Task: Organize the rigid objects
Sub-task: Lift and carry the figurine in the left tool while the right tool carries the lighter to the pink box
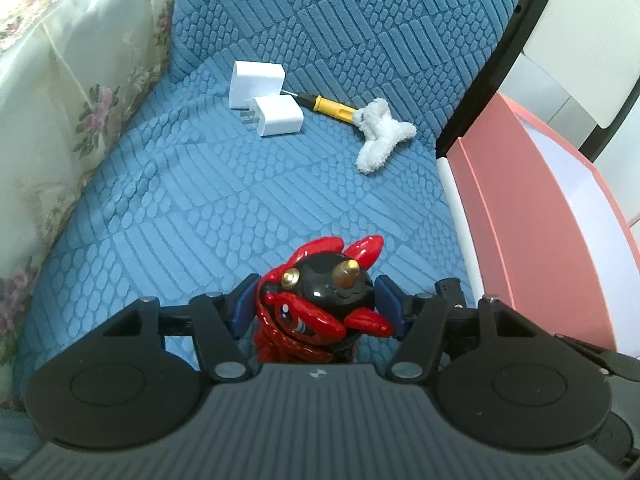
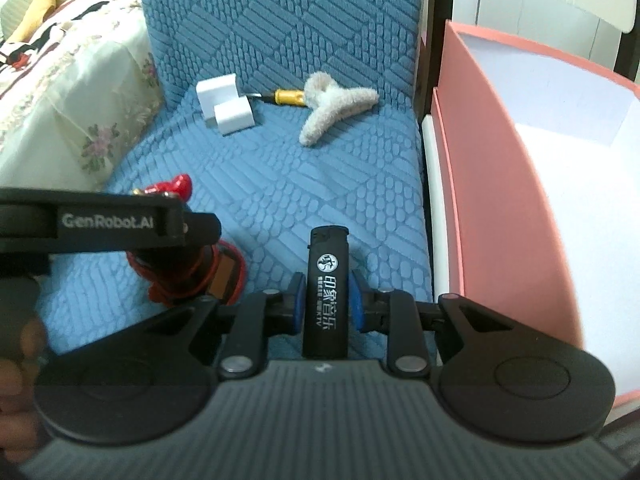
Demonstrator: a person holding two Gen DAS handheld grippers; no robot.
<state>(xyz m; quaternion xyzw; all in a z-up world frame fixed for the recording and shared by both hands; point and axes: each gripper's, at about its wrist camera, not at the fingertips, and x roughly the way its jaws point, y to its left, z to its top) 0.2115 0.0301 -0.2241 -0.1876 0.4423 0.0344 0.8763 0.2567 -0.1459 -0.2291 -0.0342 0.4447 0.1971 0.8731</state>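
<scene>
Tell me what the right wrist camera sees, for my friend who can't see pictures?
The right tool grips a black lighter above a blue textured seat. A pink box stands open to the right; two white chargers and a fluffy white claw clip lie farther back.

At middle left of the right wrist view, the black left gripper (image 2: 192, 236) body reads "GenRobot.AI". The black plastic lighter (image 2: 326, 296) at lower centre carries white Chinese print, "印象音乐".
</scene>
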